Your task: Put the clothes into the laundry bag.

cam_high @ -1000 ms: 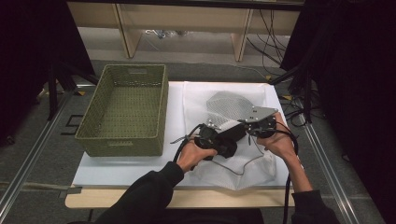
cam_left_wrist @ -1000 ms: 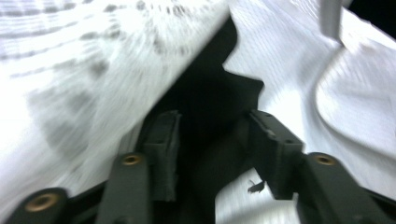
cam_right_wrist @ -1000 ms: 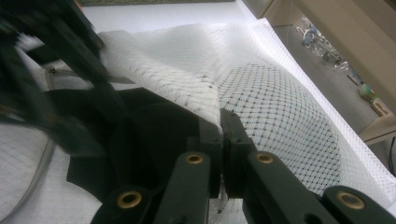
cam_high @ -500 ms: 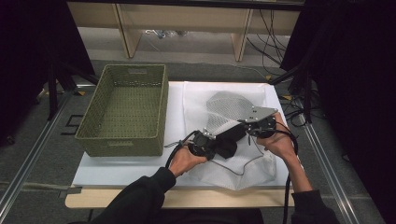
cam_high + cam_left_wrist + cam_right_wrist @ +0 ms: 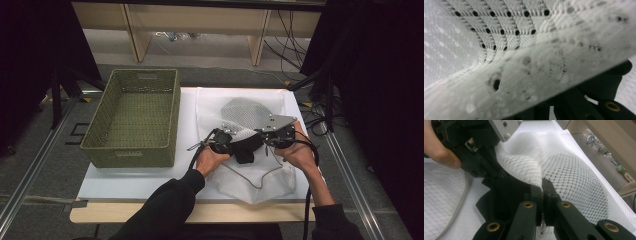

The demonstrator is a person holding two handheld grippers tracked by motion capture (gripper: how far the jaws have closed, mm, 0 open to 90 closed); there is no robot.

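A white mesh laundry bag (image 5: 250,115) lies on the white table top, with a grey drawstring (image 5: 245,177) looping over its near part. A black cloth (image 5: 243,147) sits at the bag's mouth between my two grippers. My right gripper (image 5: 272,136) is shut on the bag's edge; in the right gripper view its jaws (image 5: 543,186) pinch the mesh hem (image 5: 537,173). My left gripper (image 5: 227,142) is shut, and its tips are hidden behind the mesh hem (image 5: 529,75) that drapes across them. The black cloth (image 5: 506,192) lies just under that gripper (image 5: 496,173).
An empty green woven basket (image 5: 131,117) stands on the left of the table, close beside the bag. The table's bare white top (image 5: 140,175) runs in front of it. Shelving legs and cables stand on the floor beyond the far edge.
My left hand has shifted a little left and down at the bag's mouth, and its jaws have closed. The right hand has stayed where it was.
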